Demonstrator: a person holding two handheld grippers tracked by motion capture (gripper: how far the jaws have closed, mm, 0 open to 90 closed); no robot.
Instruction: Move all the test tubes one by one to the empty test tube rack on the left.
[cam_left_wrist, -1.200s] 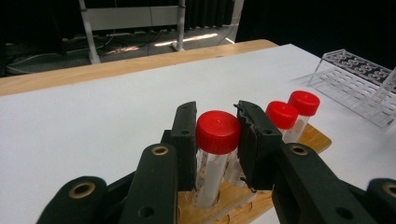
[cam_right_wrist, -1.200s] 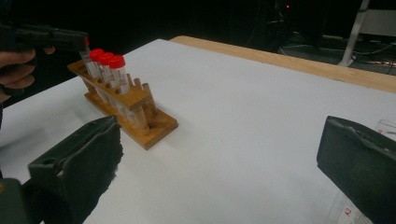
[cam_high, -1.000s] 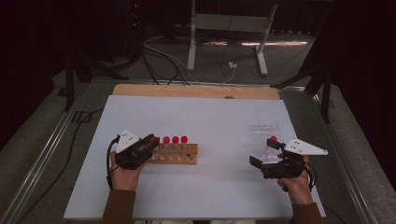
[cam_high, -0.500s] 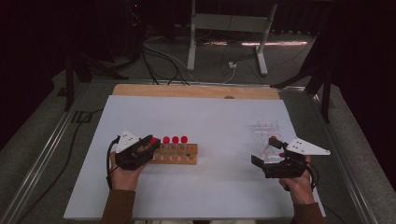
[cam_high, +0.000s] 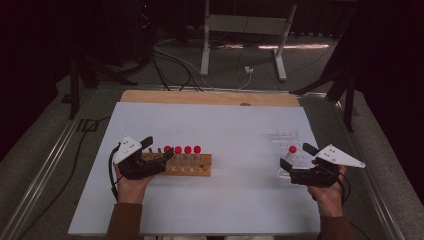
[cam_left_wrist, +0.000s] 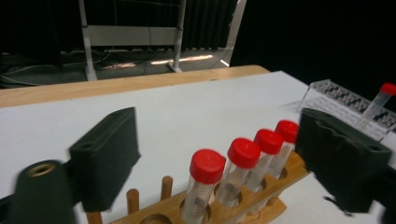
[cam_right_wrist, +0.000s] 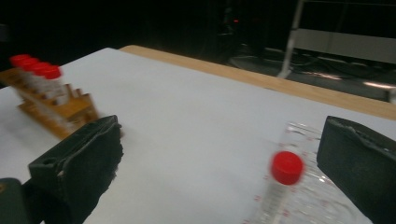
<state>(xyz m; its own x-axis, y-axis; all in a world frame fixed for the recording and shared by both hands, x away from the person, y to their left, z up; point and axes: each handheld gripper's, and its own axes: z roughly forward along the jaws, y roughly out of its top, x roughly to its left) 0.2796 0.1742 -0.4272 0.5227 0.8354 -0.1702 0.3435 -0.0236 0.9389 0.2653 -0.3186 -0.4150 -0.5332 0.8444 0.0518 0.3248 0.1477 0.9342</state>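
The left hand-held gripper (cam_high: 159, 153) has its jaws wide apart around the near end of the wooden rack (cam_high: 192, 165), which holds four red-capped tubes (cam_left_wrist: 201, 189) on the white desk (cam_high: 225, 125). The right hand-held gripper (cam_high: 297, 156) is wide apart too, near one red-capped tube (cam_right_wrist: 282, 182) standing in the clear rack (cam_high: 285, 137).

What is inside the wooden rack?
The wooden rack holds four red-capped tubes in a row. Empty holes show nearer the left gripper; its jaws cover part of the rack.
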